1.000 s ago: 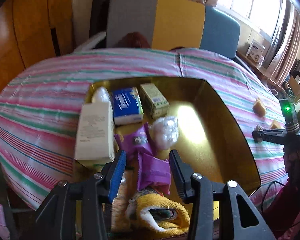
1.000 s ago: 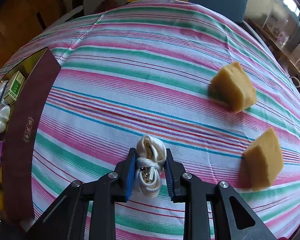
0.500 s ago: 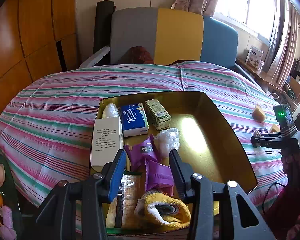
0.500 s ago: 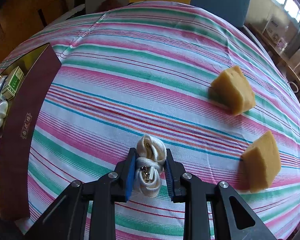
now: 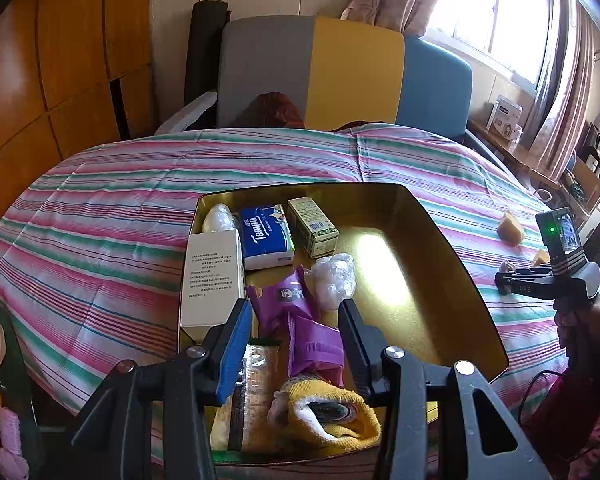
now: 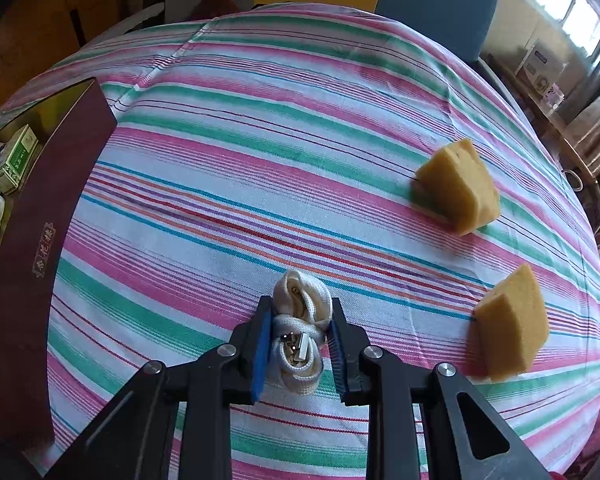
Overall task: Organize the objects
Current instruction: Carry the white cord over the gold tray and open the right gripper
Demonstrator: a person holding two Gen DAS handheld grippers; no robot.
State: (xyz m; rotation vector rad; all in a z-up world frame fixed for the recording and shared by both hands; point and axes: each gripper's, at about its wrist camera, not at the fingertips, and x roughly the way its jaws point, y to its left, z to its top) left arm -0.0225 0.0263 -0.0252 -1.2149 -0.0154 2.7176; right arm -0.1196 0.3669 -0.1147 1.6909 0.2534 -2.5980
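My right gripper [image 6: 298,322] is shut on a coiled white cable [image 6: 300,332] with a metal USB plug, just above the striped tablecloth. Two yellow sponges [image 6: 458,186] [image 6: 510,322] lie to its right. My left gripper [image 5: 292,320] is open and empty, held above the near end of a gold tray [image 5: 440,240]. In the tray lie a white box [image 5: 214,276], a blue tissue pack [image 5: 266,236], a green box [image 5: 312,226], purple packets [image 5: 296,312], a plastic bundle [image 5: 334,280] and a yellow cloth [image 5: 328,420]. The right gripper also shows in the left wrist view [image 5: 506,278].
The tray's dark red outer wall [image 6: 44,240] stands left of the right gripper. A grey, yellow and blue sofa [image 5: 340,76] stands behind the round table. A cluttered shelf [image 5: 580,184] is at the far right under the window.
The left gripper has risen and pulled back from the tray, still open. The right gripper has lifted slightly with the cable in it.
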